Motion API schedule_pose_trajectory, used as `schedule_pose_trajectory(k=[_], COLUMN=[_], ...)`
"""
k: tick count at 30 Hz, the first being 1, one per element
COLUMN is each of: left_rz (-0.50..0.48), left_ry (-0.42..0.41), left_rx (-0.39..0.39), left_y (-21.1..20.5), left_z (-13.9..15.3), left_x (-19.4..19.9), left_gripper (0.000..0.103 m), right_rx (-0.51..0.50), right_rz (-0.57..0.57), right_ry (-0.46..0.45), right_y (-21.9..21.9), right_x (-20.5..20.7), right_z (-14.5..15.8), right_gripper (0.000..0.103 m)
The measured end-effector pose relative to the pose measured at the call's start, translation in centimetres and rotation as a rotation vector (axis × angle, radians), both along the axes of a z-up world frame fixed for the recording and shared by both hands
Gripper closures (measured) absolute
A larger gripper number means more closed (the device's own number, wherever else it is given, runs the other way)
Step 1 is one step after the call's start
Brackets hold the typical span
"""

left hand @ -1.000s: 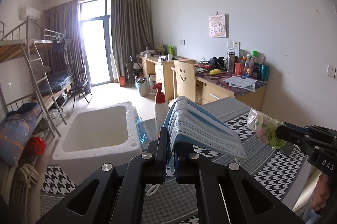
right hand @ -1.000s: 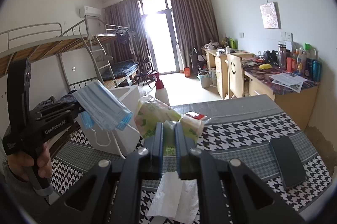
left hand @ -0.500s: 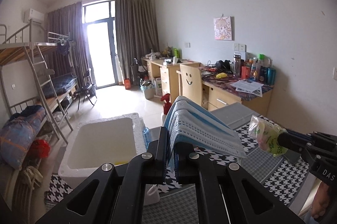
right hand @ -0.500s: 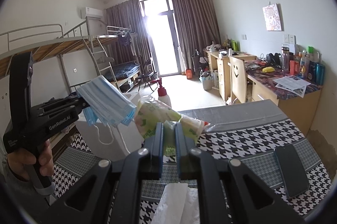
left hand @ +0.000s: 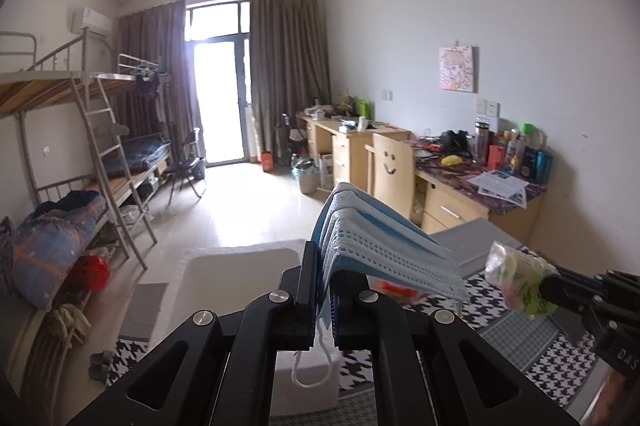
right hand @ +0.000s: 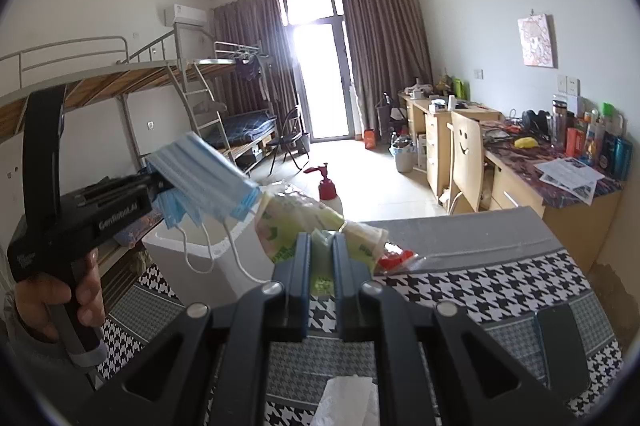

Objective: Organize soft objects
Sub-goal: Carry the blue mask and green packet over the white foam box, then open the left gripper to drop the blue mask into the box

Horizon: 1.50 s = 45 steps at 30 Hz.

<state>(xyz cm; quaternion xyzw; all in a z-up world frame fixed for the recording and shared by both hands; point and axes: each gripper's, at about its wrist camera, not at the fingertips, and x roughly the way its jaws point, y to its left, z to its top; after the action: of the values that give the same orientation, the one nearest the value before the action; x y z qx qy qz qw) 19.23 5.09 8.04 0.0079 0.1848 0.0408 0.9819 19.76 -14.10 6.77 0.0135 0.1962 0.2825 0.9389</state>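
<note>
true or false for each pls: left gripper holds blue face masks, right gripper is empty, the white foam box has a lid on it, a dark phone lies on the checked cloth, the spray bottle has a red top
1. The left gripper holds blue face masks. True.
2. The right gripper is empty. False: it is shut on a green and white tissue pack.
3. The white foam box has a lid on it. False: it is open on top, with its hollow inside in view.
4. A dark phone lies on the checked cloth. True.
5. The spray bottle has a red top. True.
</note>
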Motion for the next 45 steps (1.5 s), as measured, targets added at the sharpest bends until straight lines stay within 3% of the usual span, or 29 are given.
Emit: schedule_pose_trajectory(k=[11, 22, 27, 29, 30, 31, 33, 34, 38, 45], left_rz=[0.109, 0.198, 0.207, 0.210, 0.211, 0.211, 0.223, 0.227, 0.225, 0.227], left_ry=[0.005, 0.092, 0.172, 0.210, 0.230, 0.253, 0.255, 0.244, 0.225, 0.192], left_rx=[-0.008, -0.065, -0.071, -0.066, -0.061, -0.054, -0.049, -0.041, -0.040, -0.047], left_y=[2.7, 6.5, 7.5, 7.7, 7.7, 7.6, 7.7, 7.7, 7.8, 8.1], left_z=[0.2, -1.7, -3.3, -4.0, -4.4, -4.8, -5.1, -5.1, -4.8, -4.1], left_x=[1.7, 4.3, 5.7, 6.2, 6.4, 6.6, 6.3, 6.0, 4.9, 3.9], left_gripper=[0.097, 0.097, 0.097, 0.091, 0.078, 0.056, 0.028, 0.021, 0.008, 0.007], right_rx=[-0.022, -0.041, -0.048, -0.052, -0.055, -0.056, -0.057, -0.060, -0.069, -0.087], right_rz=[0.045, 0.084, 0.086, 0.086, 0.086, 0.085, 0.085, 0.085, 0.093, 0.117], right_ry=[-0.013, -0.010, -0.007, -0.005, -0.006, -0.006, -0.002, -0.002, 0.000, 0.006], right_y=[1.9, 3.4, 3.7, 3.8, 3.9, 4.0, 4.1, 4.3, 4.8, 6.3], right_x=[0.7, 1.1, 1.3, 1.3, 1.3, 1.3, 1.4, 1.5, 1.5, 1.7], right_z=[0.9, 0.8, 0.7, 0.6, 0.7, 0.6, 0.6, 0.6, 0.5, 0.5], right_gripper=[0.090, 0.090, 0.091, 0.090, 0.090, 0.090, 0.090, 0.090, 0.090, 0.090])
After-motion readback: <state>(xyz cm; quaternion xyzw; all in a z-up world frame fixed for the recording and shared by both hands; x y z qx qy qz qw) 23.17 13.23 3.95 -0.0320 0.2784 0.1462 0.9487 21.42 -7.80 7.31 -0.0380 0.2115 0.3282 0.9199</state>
